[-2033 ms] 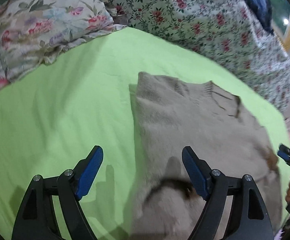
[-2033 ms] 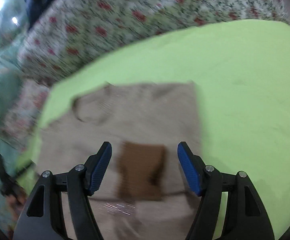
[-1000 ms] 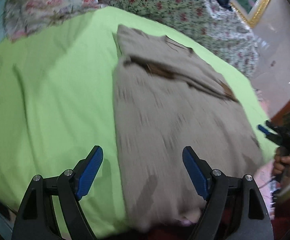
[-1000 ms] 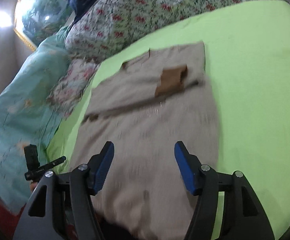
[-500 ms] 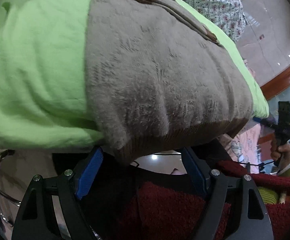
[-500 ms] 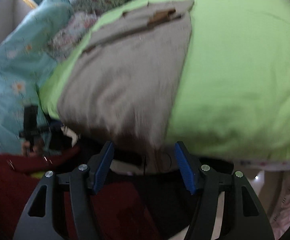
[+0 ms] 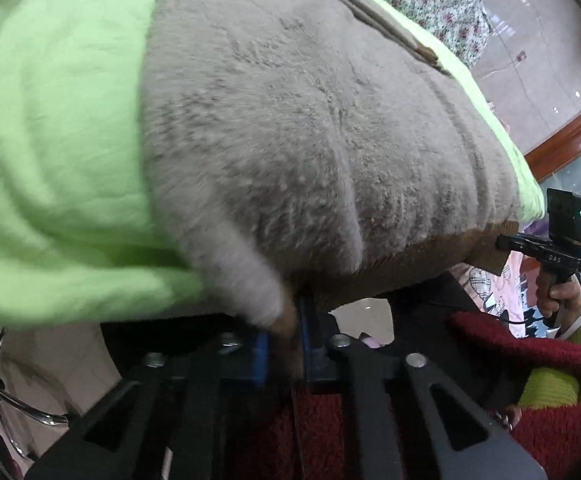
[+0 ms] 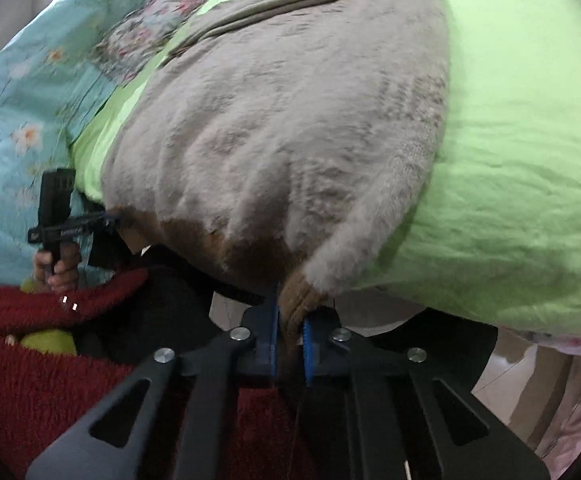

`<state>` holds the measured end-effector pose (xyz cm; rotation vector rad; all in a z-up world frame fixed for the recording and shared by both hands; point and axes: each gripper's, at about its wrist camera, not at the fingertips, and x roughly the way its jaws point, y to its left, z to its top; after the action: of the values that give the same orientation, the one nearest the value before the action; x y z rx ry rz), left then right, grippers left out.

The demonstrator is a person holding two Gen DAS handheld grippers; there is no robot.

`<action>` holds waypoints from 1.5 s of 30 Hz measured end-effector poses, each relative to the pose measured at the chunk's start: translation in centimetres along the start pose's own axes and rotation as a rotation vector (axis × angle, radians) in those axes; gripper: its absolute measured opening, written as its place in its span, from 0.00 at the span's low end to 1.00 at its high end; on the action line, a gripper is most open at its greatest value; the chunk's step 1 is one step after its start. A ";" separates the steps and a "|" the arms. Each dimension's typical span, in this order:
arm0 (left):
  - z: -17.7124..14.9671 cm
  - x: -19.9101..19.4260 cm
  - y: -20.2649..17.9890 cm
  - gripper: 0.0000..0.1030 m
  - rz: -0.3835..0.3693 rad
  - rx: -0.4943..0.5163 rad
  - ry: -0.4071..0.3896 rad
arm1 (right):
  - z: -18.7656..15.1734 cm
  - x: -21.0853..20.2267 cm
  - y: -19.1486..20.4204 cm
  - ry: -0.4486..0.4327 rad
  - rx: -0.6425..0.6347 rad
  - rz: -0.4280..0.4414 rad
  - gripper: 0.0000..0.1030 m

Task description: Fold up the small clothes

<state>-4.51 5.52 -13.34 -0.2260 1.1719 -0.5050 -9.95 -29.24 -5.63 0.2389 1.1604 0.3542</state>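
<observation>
A fuzzy grey-beige sweater (image 7: 298, 120) is lying flat on a bed covered by a lime-green sheet (image 7: 50, 120), with its brown ribbed hem (image 7: 390, 268) hanging just over the near edge of the bed. The long axis of the sweater is running away from the cameras, hem nearest, neckline and folded-in sleeves at the far end.

The left gripper (image 7: 284, 344) is being closed on the left corner of the hem, its blue jaws pinching the brown rib between them. The right gripper (image 8: 290, 340) is being closed on the right corner, and brown knit is bunched between its jaws in the same way. The right gripper is also showing in the left wrist view, held in a hand (image 7: 562, 296) at the far corner.

Both bottom corners are probably being gripped so that the hem can be lifted evenly and carried towards the neckline, halving the garment along its length.
</observation>
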 end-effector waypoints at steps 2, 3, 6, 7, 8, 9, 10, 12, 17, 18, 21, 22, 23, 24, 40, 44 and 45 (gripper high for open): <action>-0.7 -1.4 -0.4 0.07 0.000 0.024 -0.029 | -0.2 -1.4 0.5 -0.018 -0.022 0.048 0.09; -0.9 -2.3 -1.1 0.07 0.015 0.043 -0.056 | -0.3 -2.3 0.7 -0.039 -0.023 0.081 0.09; -1.0 -5.2 -2.5 0.06 -0.003 0.072 -0.134 | 0.0 -5.4 0.9 -0.131 -0.011 0.163 0.09; -0.7 -6.6 -3.2 0.06 -0.021 0.078 -0.173 | 0.2 -6.3 1.0 -0.167 -0.003 0.188 0.09; -0.5 -7.5 -3.7 0.06 -0.032 0.083 -0.199 | 0.6 -7.5 0.9 -0.215 0.010 0.216 0.09; 0.0 -8.7 -4.2 0.06 -0.045 0.090 -0.234 | 1.0 -8.4 0.8 -0.255 0.018 0.236 0.09; 0.5 -9.9 -4.7 0.06 -0.063 0.097 -0.272 | 1.4 -9.3 0.7 -0.292 0.024 0.254 0.09; 1.8 -12.7 -5.4 0.06 -0.095 0.107 -0.356 | 2.6 -10.9 0.6 -0.368 0.038 0.290 0.09; 5.2 -17.3 -6.0 0.06 -0.127 0.111 -0.519 | 5.6 -13.4 0.9 -0.510 0.050 0.310 0.09; 6.2 -17.7 -5.9 0.06 -0.134 0.110 -0.543 | 6.5 -13.7 0.8 -0.537 0.053 0.303 0.09; 9.3 -17.9 -5.4 0.06 -0.127 0.091 -0.591 | 9.2 -13.8 0.2 -0.600 0.071 0.295 0.09; 10.5 -18.0 -4.8 0.06 -0.122 0.086 -0.616 | 10.4 -13.7 -0.2 -0.612 0.076 0.291 0.09; 11.5 -17.9 -4.7 0.06 -0.114 0.084 -0.635 | 11.3 -13.6 -0.5 -0.619 0.078 0.285 0.09; 13.0 -17.6 -4.5 0.06 -0.103 0.078 -0.652 | 12.7 -13.3 -0.9 -0.630 0.082 0.278 0.09; 32.2 -8.1 0.4 0.06 0.038 -0.063 -0.556 | 29.5 -6.8 -8.0 -0.624 0.251 0.064 0.09; 34.4 -5.1 2.4 0.06 0.060 -0.098 -0.511 | 31.6 -4.3 -10.2 -0.586 0.295 0.042 0.09; 34.5 -4.6 2.7 0.06 0.066 -0.101 -0.504 | 32.0 -3.5 -10.7 -0.571 0.304 0.036 0.09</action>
<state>26.58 7.04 2.47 -0.3763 0.7096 -0.3046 19.97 -40.54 5.72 0.5868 0.6398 0.1220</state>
